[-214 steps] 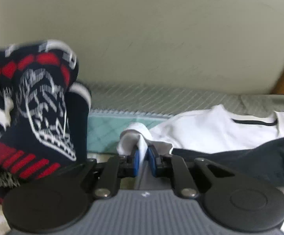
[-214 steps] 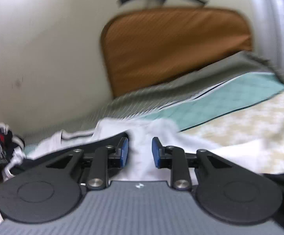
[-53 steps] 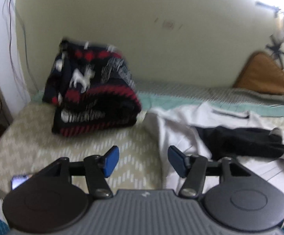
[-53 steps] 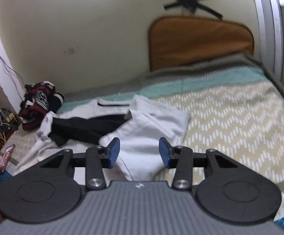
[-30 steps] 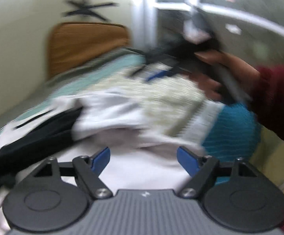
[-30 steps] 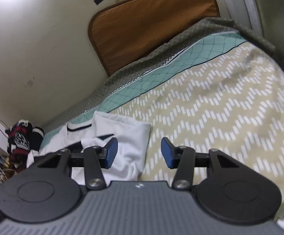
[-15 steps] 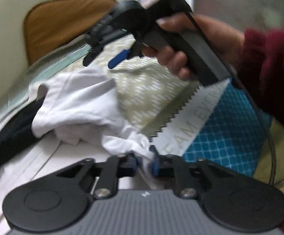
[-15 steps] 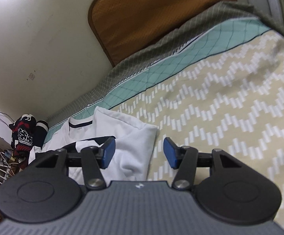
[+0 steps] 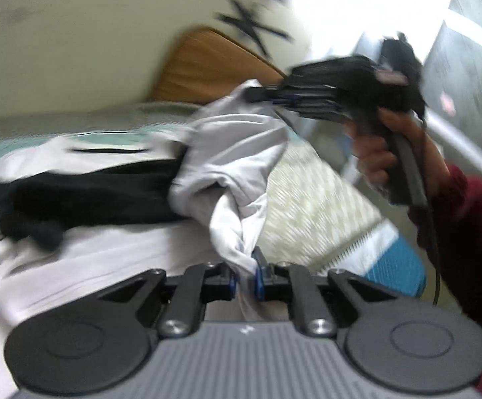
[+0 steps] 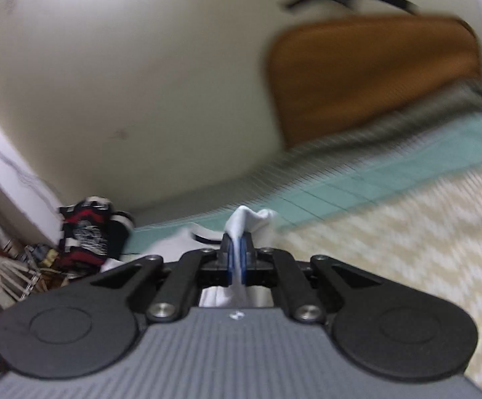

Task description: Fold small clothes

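A white shirt with a black part lies crumpled on the bed. My left gripper is shut on a twisted corner of the white shirt at the near edge. My right gripper is shut on another white corner of the shirt. In the left wrist view the right gripper holds that corner lifted above the bed, with the shirt hanging between the two grippers. The frames are blurred by motion.
A folded dark red-and-white patterned sweater sits at the far left of the bed by the wall. A brown headboard cushion stands at the far end. The bedspread is beige zigzag with a teal band. Clutter lies left of the bed.
Both grippers were open over the bed. The left one then shut on the near shirt corner, and the right one shut on the far corner and lifted it.
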`<action>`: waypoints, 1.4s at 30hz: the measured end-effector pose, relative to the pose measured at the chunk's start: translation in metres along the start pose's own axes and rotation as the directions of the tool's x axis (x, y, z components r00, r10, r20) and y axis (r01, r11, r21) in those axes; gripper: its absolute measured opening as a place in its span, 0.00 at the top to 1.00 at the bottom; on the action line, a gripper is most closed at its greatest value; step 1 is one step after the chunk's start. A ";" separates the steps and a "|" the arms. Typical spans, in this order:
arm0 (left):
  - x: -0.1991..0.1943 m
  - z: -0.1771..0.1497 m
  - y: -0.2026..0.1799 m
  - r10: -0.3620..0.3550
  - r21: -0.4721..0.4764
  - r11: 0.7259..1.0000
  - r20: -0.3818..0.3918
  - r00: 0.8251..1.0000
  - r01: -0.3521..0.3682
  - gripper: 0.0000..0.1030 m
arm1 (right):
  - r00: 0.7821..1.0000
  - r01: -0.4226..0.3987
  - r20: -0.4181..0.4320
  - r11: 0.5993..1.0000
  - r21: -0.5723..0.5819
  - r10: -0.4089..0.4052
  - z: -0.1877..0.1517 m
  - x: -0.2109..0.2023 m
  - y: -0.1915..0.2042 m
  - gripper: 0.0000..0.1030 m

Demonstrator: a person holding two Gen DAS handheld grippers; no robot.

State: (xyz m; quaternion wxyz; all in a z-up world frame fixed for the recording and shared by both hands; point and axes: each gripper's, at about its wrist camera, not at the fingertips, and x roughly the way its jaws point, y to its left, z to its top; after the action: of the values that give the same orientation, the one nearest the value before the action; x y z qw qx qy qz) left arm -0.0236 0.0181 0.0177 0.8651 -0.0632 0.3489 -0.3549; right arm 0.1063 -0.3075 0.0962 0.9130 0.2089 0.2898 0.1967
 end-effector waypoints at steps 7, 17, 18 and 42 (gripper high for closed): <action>-0.084 -0.034 0.086 0.122 -0.253 0.964 0.142 0.982 -0.083 0.92 | 0.990 -0.120 -0.093 0.974 -0.193 0.104 0.009 0.082 0.119 0.93; -0.139 -0.091 0.164 0.280 -0.506 0.845 0.142 0.949 -0.174 0.92 | 0.940 -0.228 -0.322 0.907 -0.355 0.110 -0.058 0.238 0.229 0.86; -0.140 -0.094 0.168 0.277 -0.517 0.840 0.146 0.950 -0.166 0.92 | 0.934 -0.227 -0.343 0.911 -0.343 0.104 -0.063 0.247 0.228 0.82; -0.156 -0.096 0.155 0.320 -0.417 0.874 0.107 0.941 -0.249 0.98 | 0.875 -0.334 -0.451 0.892 -0.303 0.175 -0.138 0.262 0.222 0.85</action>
State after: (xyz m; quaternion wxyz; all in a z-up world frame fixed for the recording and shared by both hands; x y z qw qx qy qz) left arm -0.0764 0.2488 -0.0220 0.9039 -0.2156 0.3427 -0.1382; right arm 0.1668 0.0405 -0.0142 0.8192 0.0231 0.4023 0.4081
